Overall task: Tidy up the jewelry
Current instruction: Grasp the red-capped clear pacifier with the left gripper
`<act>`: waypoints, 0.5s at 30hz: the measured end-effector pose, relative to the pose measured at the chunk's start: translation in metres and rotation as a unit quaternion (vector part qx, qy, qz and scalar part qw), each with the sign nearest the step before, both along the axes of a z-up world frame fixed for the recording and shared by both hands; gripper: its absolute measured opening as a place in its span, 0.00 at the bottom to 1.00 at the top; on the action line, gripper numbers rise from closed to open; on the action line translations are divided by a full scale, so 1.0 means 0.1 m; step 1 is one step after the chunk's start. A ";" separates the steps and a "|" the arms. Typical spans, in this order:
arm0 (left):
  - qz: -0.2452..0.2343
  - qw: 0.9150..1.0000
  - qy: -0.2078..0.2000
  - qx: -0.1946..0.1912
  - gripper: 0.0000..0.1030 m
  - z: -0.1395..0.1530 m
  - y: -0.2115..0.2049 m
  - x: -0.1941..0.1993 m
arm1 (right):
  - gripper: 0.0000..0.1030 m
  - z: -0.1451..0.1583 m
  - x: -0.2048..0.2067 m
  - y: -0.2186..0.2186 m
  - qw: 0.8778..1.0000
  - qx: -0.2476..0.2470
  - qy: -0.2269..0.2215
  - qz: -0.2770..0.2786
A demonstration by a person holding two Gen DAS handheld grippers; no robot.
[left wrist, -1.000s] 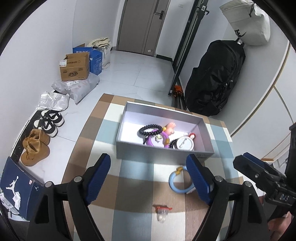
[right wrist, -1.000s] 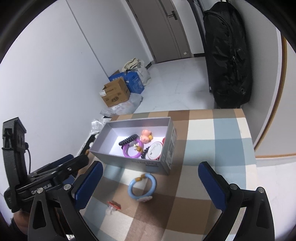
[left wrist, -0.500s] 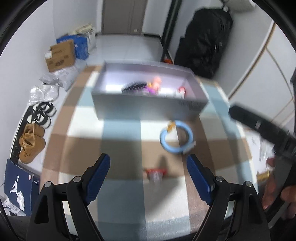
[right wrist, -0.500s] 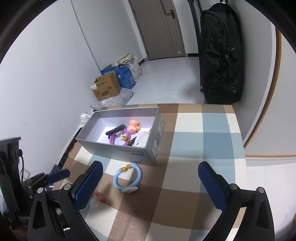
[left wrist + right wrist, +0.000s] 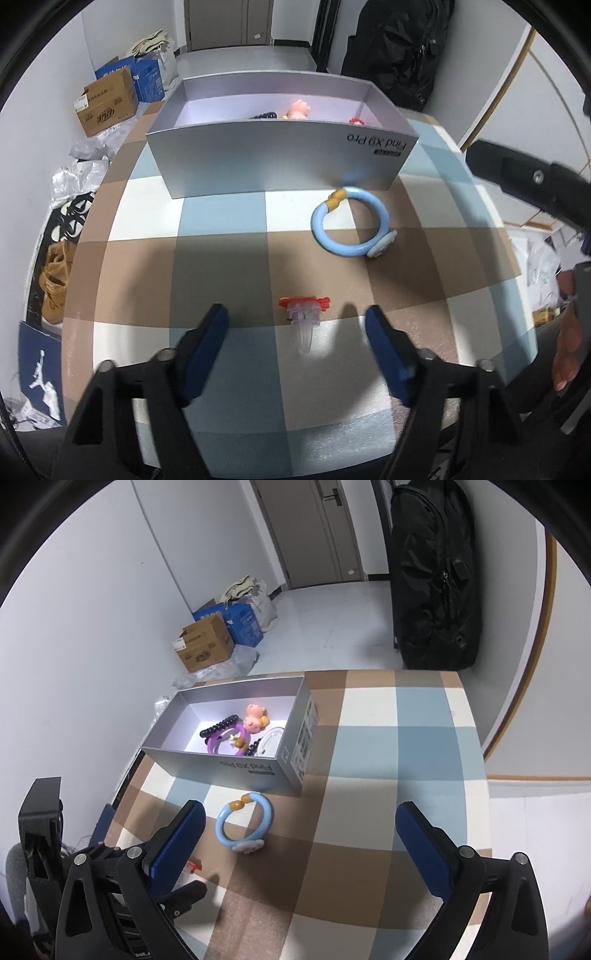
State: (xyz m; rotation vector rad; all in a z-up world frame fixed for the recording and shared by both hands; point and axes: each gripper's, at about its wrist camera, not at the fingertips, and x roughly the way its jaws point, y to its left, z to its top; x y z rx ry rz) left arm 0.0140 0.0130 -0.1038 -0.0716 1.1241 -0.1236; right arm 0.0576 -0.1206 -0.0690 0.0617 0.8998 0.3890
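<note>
A small red and clear hair clip [image 5: 303, 319] lies on the checked tablecloth. My left gripper [image 5: 297, 334] is open and low over the cloth, with the clip between its fingertips. A light blue bracelet [image 5: 350, 227] lies in front of the grey box [image 5: 280, 155]; it also shows in the right wrist view [image 5: 243, 821]. The box [image 5: 236, 766] holds a purple bracelet [image 5: 225, 740], black beads [image 5: 218, 725] and a pink charm [image 5: 255, 718]. My right gripper [image 5: 299, 840] is open and empty, higher up to the right.
The checked table [image 5: 399, 757] ends at a white wall on the right. A black bag [image 5: 436, 572] leans at the back. Cardboard boxes [image 5: 203, 646] and shoes [image 5: 55, 280] sit on the floor to the left.
My left gripper has dropped and moved forward so that the red clip now lies between its fingertips. The right gripper has shifted a little and stays open.
</note>
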 end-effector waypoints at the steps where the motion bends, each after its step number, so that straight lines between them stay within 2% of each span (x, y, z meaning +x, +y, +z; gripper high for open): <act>1: -0.003 1.000 0.002 -0.002 0.57 -0.01 -0.01 0.00 | 1.00 0.00 0.00 0.00 1.000 0.000 0.001 0.000; 2: -0.004 1.000 0.002 0.002 0.56 -0.01 -0.02 -0.01 | 1.00 -0.01 0.00 0.00 1.000 0.000 0.002 0.000; 4: -0.010 1.000 0.001 0.007 0.45 -0.02 -0.01 -0.01 | 1.00 -0.01 0.00 0.01 1.000 0.001 0.004 0.002; 5: -0.011 1.000 -0.001 0.016 0.42 -0.02 -0.03 -0.02 | 1.00 -0.01 0.00 0.01 1.000 0.002 0.004 0.004; 7: -0.014 1.000 -0.002 0.020 0.29 -0.02 -0.03 -0.02 | 1.00 -0.01 -0.01 0.02 1.000 0.002 0.005 0.006; 9: -0.016 1.000 0.000 0.009 0.19 -0.02 -0.02 -0.02 | 1.00 -0.02 -0.01 0.03 1.000 0.001 0.006 0.008; 11: -0.017 1.000 0.003 -0.004 0.17 -0.01 -0.01 -0.02 | 1.00 -0.03 -0.01 0.03 1.000 0.000 0.008 0.009; 15: -0.018 1.000 0.005 -0.001 0.13 -0.01 -0.01 -0.03 | 1.00 -0.07 0.01 0.03 1.000 -0.003 0.017 0.004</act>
